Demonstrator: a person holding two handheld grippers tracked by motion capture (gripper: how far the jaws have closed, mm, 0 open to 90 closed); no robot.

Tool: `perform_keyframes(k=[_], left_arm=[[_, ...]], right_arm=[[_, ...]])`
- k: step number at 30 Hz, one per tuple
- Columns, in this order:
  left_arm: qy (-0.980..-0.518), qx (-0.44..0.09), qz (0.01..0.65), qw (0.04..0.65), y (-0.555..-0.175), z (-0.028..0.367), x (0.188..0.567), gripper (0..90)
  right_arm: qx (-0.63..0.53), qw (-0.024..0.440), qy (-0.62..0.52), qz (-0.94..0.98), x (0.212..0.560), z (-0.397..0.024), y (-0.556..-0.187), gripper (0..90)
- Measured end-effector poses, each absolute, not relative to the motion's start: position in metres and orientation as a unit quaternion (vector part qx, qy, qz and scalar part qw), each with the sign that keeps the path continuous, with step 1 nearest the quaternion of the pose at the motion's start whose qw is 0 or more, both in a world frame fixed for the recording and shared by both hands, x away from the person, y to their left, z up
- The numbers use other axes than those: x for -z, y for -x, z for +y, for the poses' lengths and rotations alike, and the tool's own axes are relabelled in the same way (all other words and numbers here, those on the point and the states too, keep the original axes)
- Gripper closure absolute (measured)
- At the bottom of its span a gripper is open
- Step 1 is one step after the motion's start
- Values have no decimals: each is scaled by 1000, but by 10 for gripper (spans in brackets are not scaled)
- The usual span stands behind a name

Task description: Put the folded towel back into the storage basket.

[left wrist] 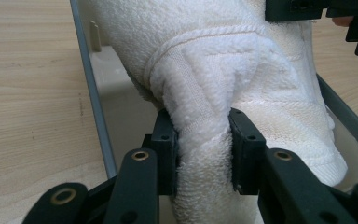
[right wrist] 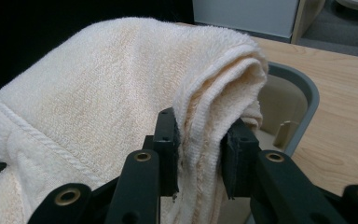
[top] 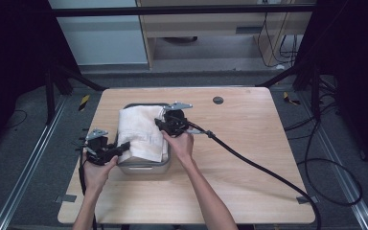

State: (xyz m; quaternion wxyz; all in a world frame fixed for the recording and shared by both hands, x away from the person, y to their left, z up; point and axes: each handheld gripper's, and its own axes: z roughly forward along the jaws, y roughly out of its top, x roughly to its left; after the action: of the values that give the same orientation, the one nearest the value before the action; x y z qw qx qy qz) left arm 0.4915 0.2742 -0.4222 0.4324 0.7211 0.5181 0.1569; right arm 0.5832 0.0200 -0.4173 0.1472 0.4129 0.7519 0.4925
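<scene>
- Towel (top: 141, 132): white terry cloth, folded, draped over a grey bin (top: 146, 168) at the table's centre-left. It covers most of the bin's opening and stands above the rim.
- Left gripper (top: 122, 149): at the towel's 8 o'clock corner in the high view. Jaws clenched on a bunched fold of towel (left wrist: 205, 140); the left gripper view shows the cloth pinched tight between both pads.
- Right gripper (top: 162, 125): at the towel's 2 o'clock edge in the high view. Jaws clenched on the layered hem of the towel (right wrist: 200, 126); the right gripper view shows the folded edges squeezed between the pads.
- Bin contents: the interior wall (right wrist: 279, 112) shows beige under the cloth, with a small tab on it. The towel hangs over and into the opening; whether anything else lies beneath it cannot be told.
- Obstructions: the bin rim (left wrist: 91, 93) runs just beside the left gripper; the towel itself hides the bin floor.
- Table (top: 249, 143): light wood; a dark round disc (top: 218, 100) sits toward 1 o'clock from the bin, well apart.
- Cable (top: 258, 167): trails from the right gripper across the table toward 4 o'clock.
</scene>
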Motion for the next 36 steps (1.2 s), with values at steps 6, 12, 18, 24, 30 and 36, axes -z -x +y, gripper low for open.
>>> perform_keyframes(k=[6,12,18,24,30,36], left_arm=[[-725,-157,521,421,-494,272,427,660],[-731,-158,524,407,-497,271,431,647],[-735,-159,526,397,-499,271,434,636],[-736,-172,528,388,-499,269,435,571],[-730,-190,526,393,-496,271,428,516],[-716,-202,515,427,-489,277,412,502]], right_arm=[[-486,145,-420,753,424,20,-584,704],[-478,149,-419,757,430,20,-585,700],[-470,152,-419,762,434,22,-585,687],[-461,159,-415,768,436,21,-585,668],[-453,172,-408,773,436,21,-585,595],[-464,197,-390,771,427,16,-582,529]])
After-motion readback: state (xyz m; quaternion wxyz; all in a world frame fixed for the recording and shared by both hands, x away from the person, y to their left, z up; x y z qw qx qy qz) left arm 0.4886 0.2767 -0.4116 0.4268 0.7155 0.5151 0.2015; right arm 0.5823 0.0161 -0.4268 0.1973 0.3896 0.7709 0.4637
